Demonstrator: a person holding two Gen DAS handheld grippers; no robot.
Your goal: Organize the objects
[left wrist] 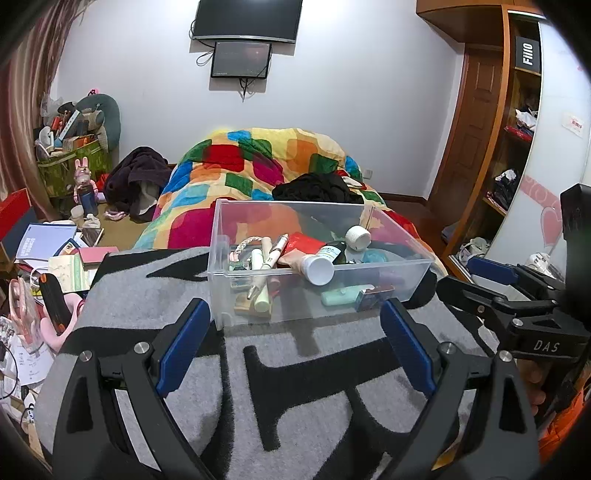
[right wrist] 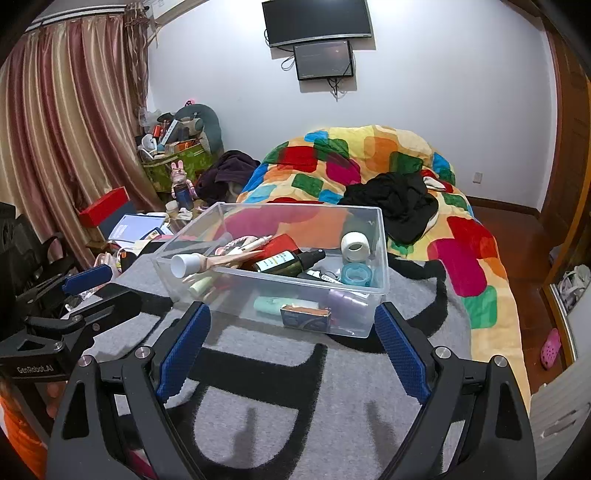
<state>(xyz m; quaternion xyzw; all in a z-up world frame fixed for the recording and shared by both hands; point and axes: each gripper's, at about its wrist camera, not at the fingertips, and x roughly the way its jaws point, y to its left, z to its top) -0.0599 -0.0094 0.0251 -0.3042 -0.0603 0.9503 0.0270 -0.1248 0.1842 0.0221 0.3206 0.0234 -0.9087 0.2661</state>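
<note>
Sitting on the grey-and-black woven blanket (left wrist: 147,314) just ahead of both tools, the clear rigid plastic bin (left wrist: 369,295) holds loose toiletries, among them a dark green bottle (right wrist: 286,263) and a white tape roll (right wrist: 355,246). The left gripper (left wrist: 295,343) and right gripper (right wrist: 291,347) both gape wide and empty. The bin looks light but slick and stiff, so I'd pinch its thin rim rather than its smooth walls.

Place: a lived-in home bedroom
Centre of frame: a bed under a patchwork quilt (right wrist: 369,166); black clothing (right wrist: 399,206) heaped on it
Top: two dark screens (left wrist: 243,22) on a white wall
Left: pink curtains (right wrist: 66,122); a cluttered bedside heap (left wrist: 74,125)
Right: a wooden wardrobe (left wrist: 517,122) with open shelves
</note>
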